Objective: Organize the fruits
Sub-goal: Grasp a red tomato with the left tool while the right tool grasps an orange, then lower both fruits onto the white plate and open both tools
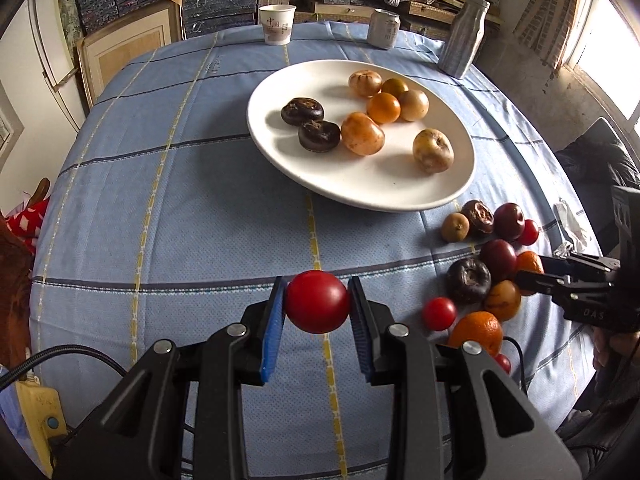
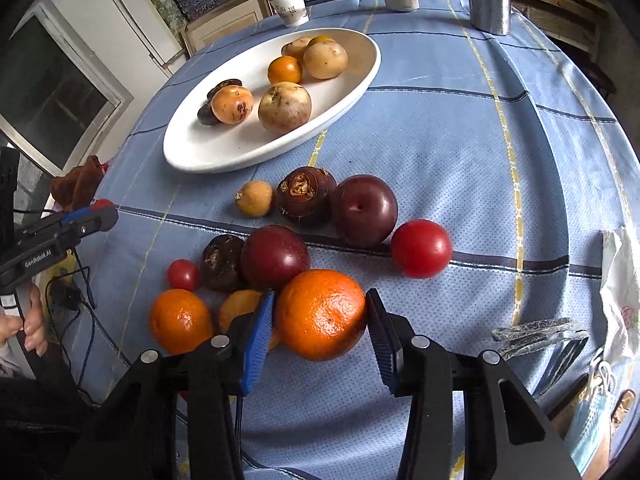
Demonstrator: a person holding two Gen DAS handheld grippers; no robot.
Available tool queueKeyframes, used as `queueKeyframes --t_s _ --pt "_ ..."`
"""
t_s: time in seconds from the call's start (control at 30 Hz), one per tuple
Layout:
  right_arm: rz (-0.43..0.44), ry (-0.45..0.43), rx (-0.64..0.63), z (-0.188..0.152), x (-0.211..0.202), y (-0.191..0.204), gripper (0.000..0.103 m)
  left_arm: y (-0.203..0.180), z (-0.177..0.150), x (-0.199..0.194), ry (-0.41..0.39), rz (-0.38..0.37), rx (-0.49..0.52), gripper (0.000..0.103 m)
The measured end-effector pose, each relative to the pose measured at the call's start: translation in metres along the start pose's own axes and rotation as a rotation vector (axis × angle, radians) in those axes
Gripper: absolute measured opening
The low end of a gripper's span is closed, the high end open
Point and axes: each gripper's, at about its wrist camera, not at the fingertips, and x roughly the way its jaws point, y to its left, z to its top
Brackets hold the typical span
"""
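My left gripper (image 1: 317,304) is shut on a red tomato (image 1: 318,302) and holds it above the blue tablecloth, in front of the white oval plate (image 1: 320,184). The plate holds several fruits: dark ones at its left, orange and tan ones at its right. My right gripper (image 2: 320,316) has its pads against both sides of an orange (image 2: 322,314) at the near edge of a fruit pile on the cloth. The pile includes dark plums (image 2: 364,210), a red tomato (image 2: 421,248), a second orange (image 2: 181,321) and a small cherry tomato (image 2: 183,275). The right gripper also shows in the left wrist view (image 1: 532,272).
A paper cup (image 1: 277,24), a drink can (image 1: 384,28) and a silver bottle (image 1: 464,36) stand at the table's far edge. A white plastic bag (image 2: 620,292) and dark wrappers (image 2: 536,336) lie at the right. Stacked boxes stand behind the table.
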Motion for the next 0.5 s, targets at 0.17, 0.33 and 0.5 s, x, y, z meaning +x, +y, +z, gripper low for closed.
queueKeyframes --t_s 0.17,0.33,0.5 --pt "-0.047 -0.066 -0.050 0.012 -0.025 0.007 0.046 -0.006 0.013 0.001 -0.017 0.011 0.007 0.030" --pt "-0.059 -0.169 -0.094 0.047 -0.058 0.018 0.046 -0.015 0.042 -0.004 -0.065 0.010 0.022 0.030" --pt "-0.045 -0.261 -0.131 0.089 -0.078 0.030 0.046 -0.022 0.075 -0.008 -0.114 0.004 0.032 0.030"
